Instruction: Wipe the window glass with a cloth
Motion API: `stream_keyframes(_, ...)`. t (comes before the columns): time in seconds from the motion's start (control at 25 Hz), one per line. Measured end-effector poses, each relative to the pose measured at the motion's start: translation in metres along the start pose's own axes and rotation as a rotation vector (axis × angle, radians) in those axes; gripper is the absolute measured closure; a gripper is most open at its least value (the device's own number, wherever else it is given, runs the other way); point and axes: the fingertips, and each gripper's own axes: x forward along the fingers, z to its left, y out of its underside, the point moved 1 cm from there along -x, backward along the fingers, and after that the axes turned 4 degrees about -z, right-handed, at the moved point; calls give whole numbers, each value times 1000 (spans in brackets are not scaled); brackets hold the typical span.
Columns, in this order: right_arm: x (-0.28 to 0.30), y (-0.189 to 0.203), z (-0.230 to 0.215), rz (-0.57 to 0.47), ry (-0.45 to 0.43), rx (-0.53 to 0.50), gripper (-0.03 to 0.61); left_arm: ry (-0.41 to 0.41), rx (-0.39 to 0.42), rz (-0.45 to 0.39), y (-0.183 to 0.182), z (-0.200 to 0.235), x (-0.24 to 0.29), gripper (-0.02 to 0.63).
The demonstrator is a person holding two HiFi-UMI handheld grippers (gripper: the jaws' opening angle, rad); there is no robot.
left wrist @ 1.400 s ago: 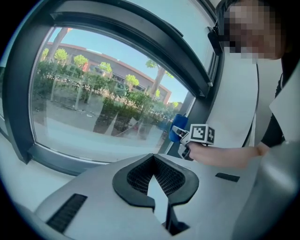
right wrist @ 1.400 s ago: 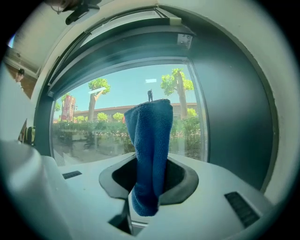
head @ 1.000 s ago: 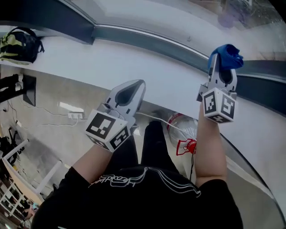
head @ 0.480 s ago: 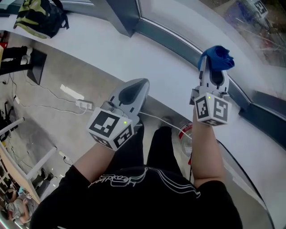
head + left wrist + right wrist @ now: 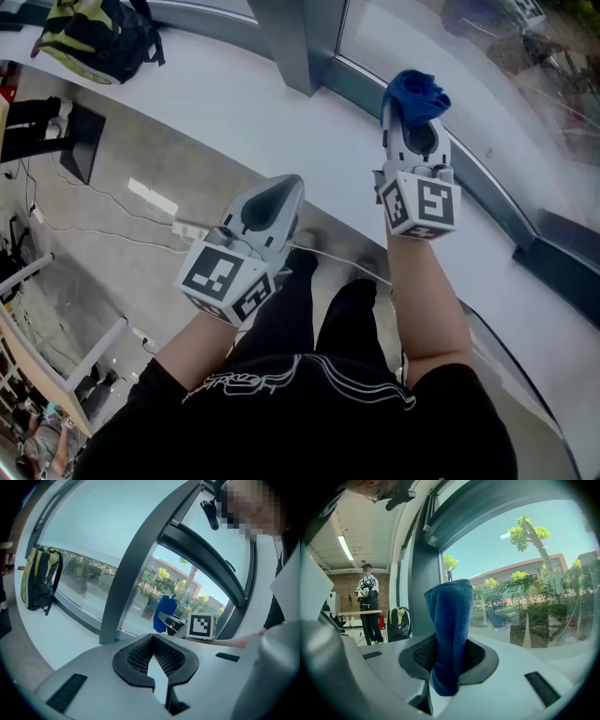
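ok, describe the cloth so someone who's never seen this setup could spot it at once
Start at the big window glass right of the dark grey post. The right gripper is raised before it, with the cloth bunched in its fingers. It is the only bright blue thing; the left gripper, lower down, holds nothing.

Head cam: steeply down onto sill [image 5: 234,103]. Gripper cams: close behind own jaws, facing window [image 5: 525,573]. Shared: backpack [image 5: 94,37] in all 3; left gripper view shows right gripper [image 5: 163,617] w/ cloth [image 5: 165,606].
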Motion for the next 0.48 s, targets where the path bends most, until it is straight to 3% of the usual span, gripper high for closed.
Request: stream_keyframes(0.48,106,23,27,28,-14,-27,485,-23,-14,-7,-7,50,0,611)
